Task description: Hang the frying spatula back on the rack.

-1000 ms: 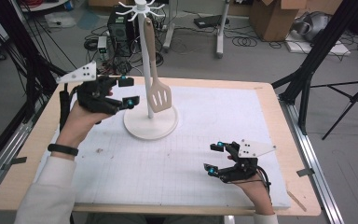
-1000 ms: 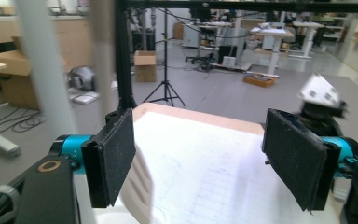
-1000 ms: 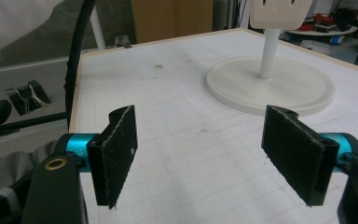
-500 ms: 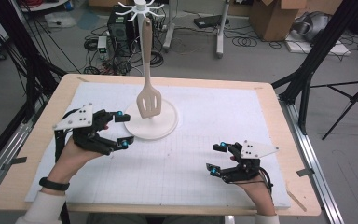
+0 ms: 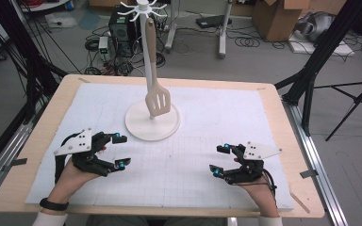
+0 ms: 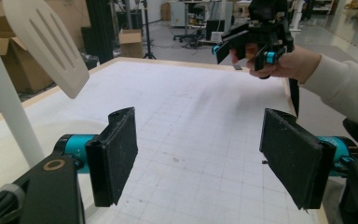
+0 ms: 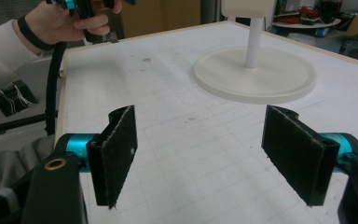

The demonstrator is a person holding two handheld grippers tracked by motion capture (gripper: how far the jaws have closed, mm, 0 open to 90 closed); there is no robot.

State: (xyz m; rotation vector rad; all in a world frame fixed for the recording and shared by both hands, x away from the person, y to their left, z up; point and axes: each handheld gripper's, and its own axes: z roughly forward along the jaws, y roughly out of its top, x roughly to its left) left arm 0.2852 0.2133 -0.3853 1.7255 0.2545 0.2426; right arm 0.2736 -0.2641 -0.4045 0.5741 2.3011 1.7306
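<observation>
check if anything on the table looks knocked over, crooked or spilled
Nothing stands out. The slotted spatula hangs from the white stand, which is upright on the white mat. Both tongs, left and right, are open and hold nothing, low over the mat's near side. No spill shows.

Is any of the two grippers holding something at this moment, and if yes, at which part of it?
Nothing is held. The left gripper and the right gripper both have open, empty jaws above the table mat. The spatula hangs on its stand, untouched.
</observation>
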